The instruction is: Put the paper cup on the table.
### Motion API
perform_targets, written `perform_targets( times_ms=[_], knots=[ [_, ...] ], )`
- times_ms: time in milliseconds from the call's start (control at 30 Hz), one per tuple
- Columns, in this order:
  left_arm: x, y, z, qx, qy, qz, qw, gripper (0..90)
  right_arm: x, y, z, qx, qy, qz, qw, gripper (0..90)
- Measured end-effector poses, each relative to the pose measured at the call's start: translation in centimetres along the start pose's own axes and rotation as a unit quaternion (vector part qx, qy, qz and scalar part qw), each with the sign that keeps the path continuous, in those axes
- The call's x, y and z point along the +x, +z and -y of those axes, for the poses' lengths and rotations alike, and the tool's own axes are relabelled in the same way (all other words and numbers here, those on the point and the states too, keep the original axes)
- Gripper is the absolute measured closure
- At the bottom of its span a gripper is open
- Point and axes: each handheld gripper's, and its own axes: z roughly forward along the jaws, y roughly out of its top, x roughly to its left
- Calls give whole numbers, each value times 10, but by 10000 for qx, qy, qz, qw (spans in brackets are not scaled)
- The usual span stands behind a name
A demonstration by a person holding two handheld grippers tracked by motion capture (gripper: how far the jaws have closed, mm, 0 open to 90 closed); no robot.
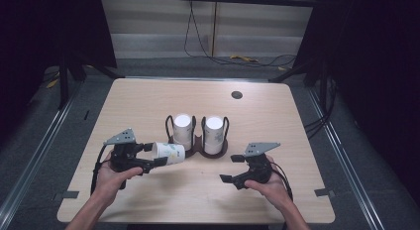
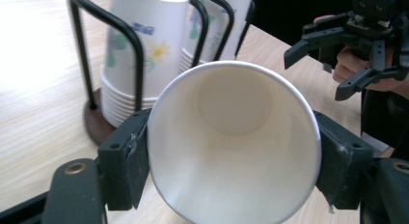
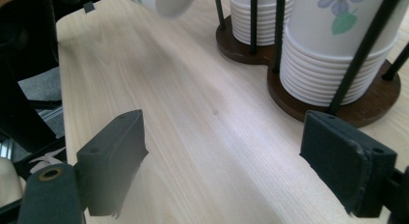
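Left gripper (image 1: 154,154) clamps paper cup (image 1: 169,152) on side, axis horizontal, base probably toward cup holder (image 1: 198,146) just beside. Right gripper (image 1: 233,168) wide, empty, farther off.

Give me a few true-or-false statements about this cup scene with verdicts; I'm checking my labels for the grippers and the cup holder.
1. The left gripper is shut on a paper cup lying sideways. True.
2. The right gripper also holds a cup. False: its jaws stand open with nothing between them, above the table.
3. The cup holder carries two stacks of cups. True.
4. The stacks stand mouth up. False: the cups sit upside down, closed bases on top.
5. The held cup is plain white all over. False: a printed pattern shows on its outer wall.
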Motion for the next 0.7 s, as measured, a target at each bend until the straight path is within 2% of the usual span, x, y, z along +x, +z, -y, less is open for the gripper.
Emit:
perform_targets(
  times_ms=[167, 333, 533, 600, 633, 667, 700],
  knots=[
    [7, -14, -2, 28, -57, -142, 9999, 253, -5, 3, 4, 63, 64, 34, 10000, 163],
    [14, -27, 0, 10, -274, -302, 9992, 254, -7, 3, 6, 98, 91, 99, 9999, 164],
    [19, -38, -3, 98, -303, -588, 9978, 254, -11, -1, 9, 69, 179, 205, 9996, 170],
    [21, -43, -5, 62, -449, -627, 9970, 254, -11, -2, 10, 56, 219, 216, 9995, 173],
    [21, -43, -5, 62, -449, -627, 9970, 253, -11, -2, 10, 56, 219, 216, 9995, 173],
    [24, -46, -6, 71, -592, -782, 9951, 254, -11, -3, 11, 65, 220, 217, 9995, 179],
    [24, -46, -6, 71, -592, -782, 9951, 254, -11, -3, 11, 65, 220, 217, 9995, 179]
  ],
)
